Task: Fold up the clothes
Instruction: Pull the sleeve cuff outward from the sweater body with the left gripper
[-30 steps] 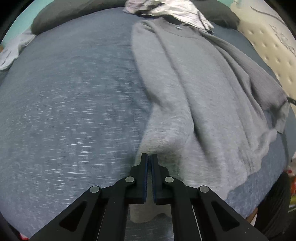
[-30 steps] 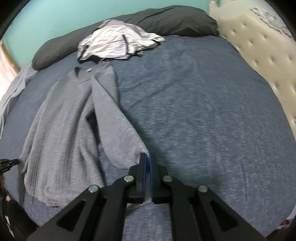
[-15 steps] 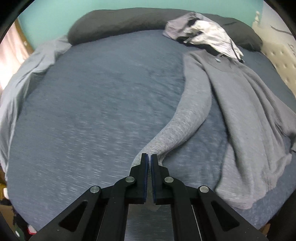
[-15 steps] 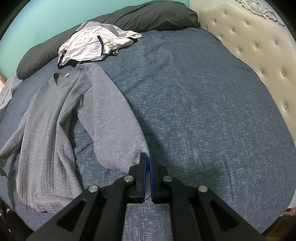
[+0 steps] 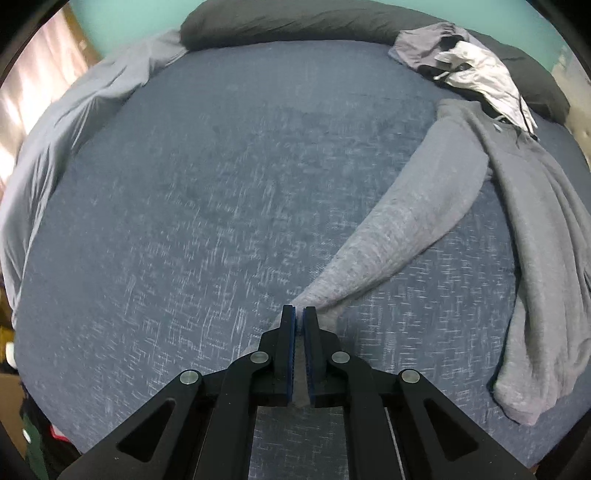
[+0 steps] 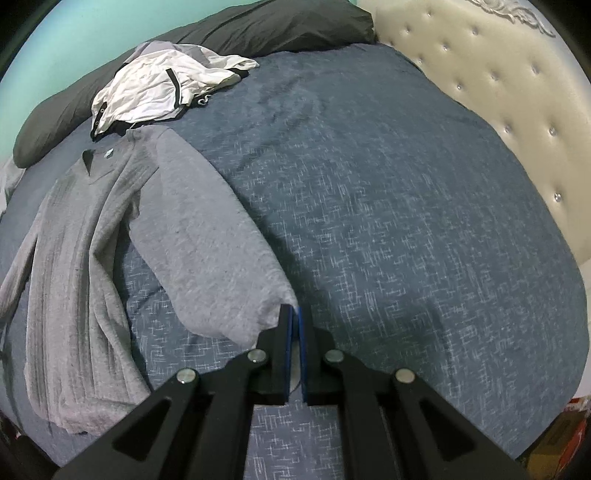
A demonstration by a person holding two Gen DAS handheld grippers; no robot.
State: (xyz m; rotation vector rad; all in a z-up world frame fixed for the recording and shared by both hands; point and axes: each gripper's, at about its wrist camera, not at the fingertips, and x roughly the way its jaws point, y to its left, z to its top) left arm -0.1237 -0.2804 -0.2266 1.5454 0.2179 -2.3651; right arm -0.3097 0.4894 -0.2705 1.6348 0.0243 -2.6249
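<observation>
A grey knit sweater (image 5: 535, 221) lies on the blue bed cover (image 5: 203, 184), with its collar toward the pillows. In the left wrist view one sleeve (image 5: 417, 206) stretches from the shoulder to my left gripper (image 5: 299, 308). The cuff sits between the pads, and the jaws are opening slightly. In the right wrist view the sweater body (image 6: 81, 236) lies at left. The other sleeve (image 6: 207, 243) runs down to my right gripper (image 6: 294, 307), which is shut on the cuff's edge.
A crumpled white and grey jacket (image 6: 155, 85) lies above the sweater's collar, against a long dark pillow (image 5: 295, 22). A pale grey sheet (image 5: 55, 129) is bunched along the bed's left side. A cream tufted headboard (image 6: 498, 74) borders the right side.
My left gripper has dragged its sleeve far out to the left, away from the sweater body. The right gripper has drawn the other sleeve a little way out to the right.
</observation>
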